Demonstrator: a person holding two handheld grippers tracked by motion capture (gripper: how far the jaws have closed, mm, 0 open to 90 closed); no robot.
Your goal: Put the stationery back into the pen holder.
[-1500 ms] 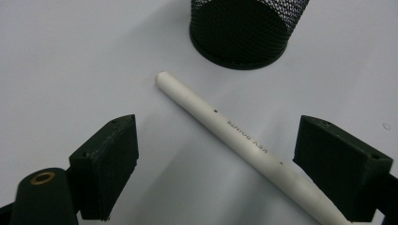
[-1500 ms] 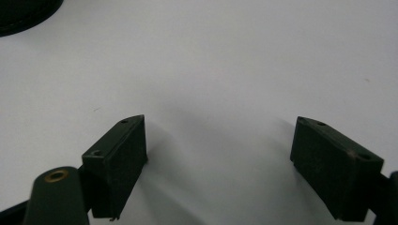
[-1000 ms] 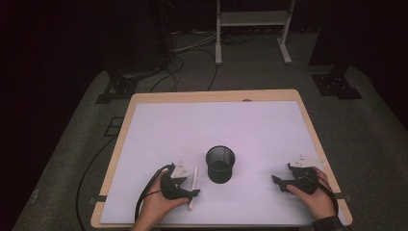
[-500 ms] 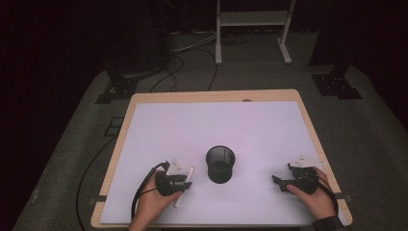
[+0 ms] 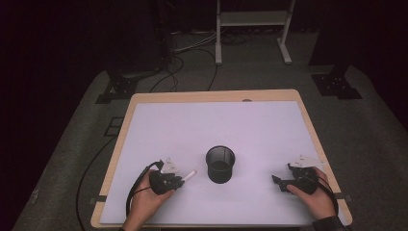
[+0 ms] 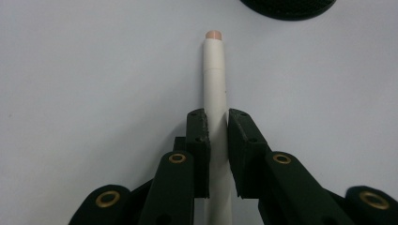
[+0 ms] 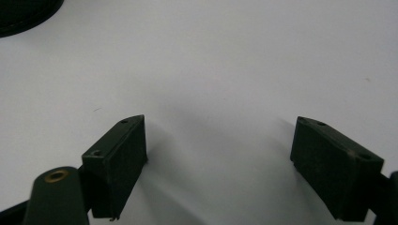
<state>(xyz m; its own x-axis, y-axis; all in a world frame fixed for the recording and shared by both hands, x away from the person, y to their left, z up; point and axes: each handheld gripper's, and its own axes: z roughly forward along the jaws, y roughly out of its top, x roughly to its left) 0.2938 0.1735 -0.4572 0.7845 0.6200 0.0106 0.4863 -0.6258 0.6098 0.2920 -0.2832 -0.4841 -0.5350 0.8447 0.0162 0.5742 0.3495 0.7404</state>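
A white marker [image 6: 214, 79] with a pinkish tip runs straight out between the two jaws of my left gripper [image 6: 217, 119]. The jaws have just been closing and now press on its barrel. From above, the left gripper [image 5: 174, 181] sits at the table's front left, and the marker [image 5: 189, 175] points toward a black mesh cup [image 5: 221, 164] just to its right. The cup's rim [image 6: 286, 5] shows beyond the marker's tip. My right gripper [image 5: 280, 183] rests at the front right. Its jaws stand wide apart over bare white surface, and the right gripper [image 7: 218, 140] holds nothing.
A white sheet [image 5: 216, 125] covers the wood-edged table. The cup's edge [image 7: 21, 16] shows at the far left of the right gripper view. Beyond the table lie floor cables [image 5: 178, 72] and a white stand frame [image 5: 252, 29].
The left gripper's jaws have closed onto the marker, which lay loose on the sheet beside them before. The marker now points toward the cup. The right hand has kept still.
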